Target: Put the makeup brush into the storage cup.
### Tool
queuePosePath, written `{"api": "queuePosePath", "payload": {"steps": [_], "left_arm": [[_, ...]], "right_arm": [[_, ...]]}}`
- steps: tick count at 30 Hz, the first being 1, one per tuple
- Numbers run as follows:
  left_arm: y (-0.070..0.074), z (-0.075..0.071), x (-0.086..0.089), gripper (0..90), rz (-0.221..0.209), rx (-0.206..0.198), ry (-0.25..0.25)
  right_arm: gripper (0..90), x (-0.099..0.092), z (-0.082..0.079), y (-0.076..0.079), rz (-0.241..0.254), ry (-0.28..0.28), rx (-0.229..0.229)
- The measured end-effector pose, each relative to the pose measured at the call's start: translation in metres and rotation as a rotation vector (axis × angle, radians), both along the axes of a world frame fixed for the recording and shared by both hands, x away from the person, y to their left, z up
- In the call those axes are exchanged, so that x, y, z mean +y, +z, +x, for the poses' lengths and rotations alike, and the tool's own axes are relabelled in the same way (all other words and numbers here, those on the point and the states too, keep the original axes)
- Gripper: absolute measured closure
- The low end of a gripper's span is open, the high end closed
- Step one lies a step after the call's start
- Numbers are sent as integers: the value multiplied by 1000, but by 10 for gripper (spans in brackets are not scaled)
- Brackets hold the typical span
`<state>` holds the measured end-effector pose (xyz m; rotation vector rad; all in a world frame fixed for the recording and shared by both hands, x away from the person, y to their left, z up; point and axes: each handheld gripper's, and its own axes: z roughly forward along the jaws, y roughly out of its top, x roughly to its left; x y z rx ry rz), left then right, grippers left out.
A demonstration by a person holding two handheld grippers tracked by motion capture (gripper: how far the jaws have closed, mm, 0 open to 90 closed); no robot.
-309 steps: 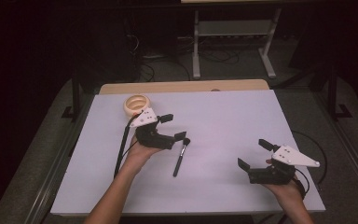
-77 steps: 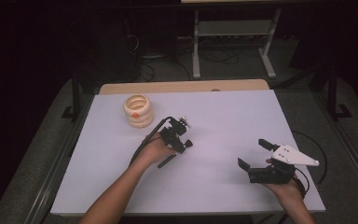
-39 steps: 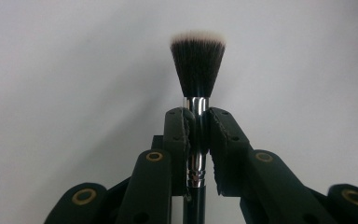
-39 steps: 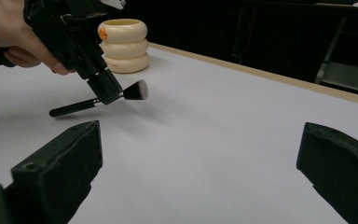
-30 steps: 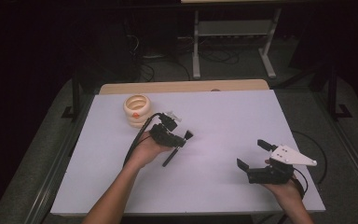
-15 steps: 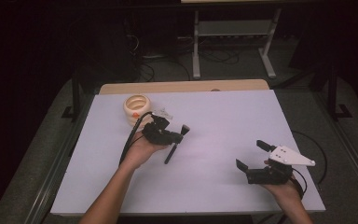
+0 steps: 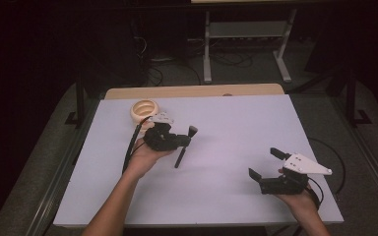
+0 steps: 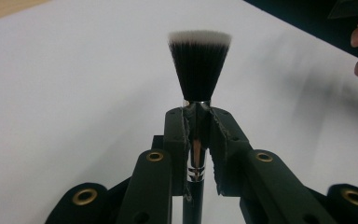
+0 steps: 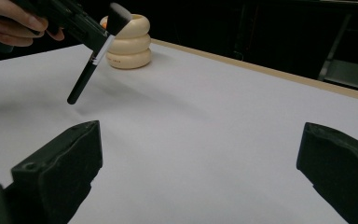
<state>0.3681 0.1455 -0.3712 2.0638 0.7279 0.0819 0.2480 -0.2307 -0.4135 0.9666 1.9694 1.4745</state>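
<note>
White counter (image 7: pixel 236 196) carries a cream holder (image 7: pixel 143 111) near its far left corner; left gripper (image 7: pixel 184 141) clamps the brush (image 8: pixel 198 74), so upend it handle-down before lowering; right gripper (image 7: pixel 265 164) gapes, unladen.

A dim room behind the white table (image 7: pixel 236 123), a metal stand (image 7: pixel 246 37) on dark carpet (image 7: pixel 39 162).

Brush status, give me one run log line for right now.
left tongs: shut on brush, lifted | right tongs: open | holder: upright

One makeup brush (image 7: pixel 183 147), one cream ringed holder (image 7: pixel 143 111), two hand-held grippers, left (image 7: pixel 186 140) and right (image 7: pixel 265 164), one table (image 7: pixel 236 128)
</note>
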Motion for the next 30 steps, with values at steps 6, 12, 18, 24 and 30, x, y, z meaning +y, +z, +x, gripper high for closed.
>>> {"api": "queuePosePath", "payload": {"steps": [6, 12, 18, 24, 30], "left_arm": [[1, -1, 4, 774, -30, -36, -10], [6, -2, 9, 774, -64, -71, -1], [9, -3, 13, 774, -107, -98, 5], [12, -3, 21, 774, -137, -132, 25], [17, -4, 26, 774, -162, -158, 47]], "right_arm": [[0, 0, 0, 0, 2, 0, 5], [0, 1, 1, -1, -9, 3, -3], [0, 1, 1, -1, -7, 4, 4], [0, 2, 3, -3, -11, 11, 5], [0, 3, 2, -3, -11, 13, 13]]}}
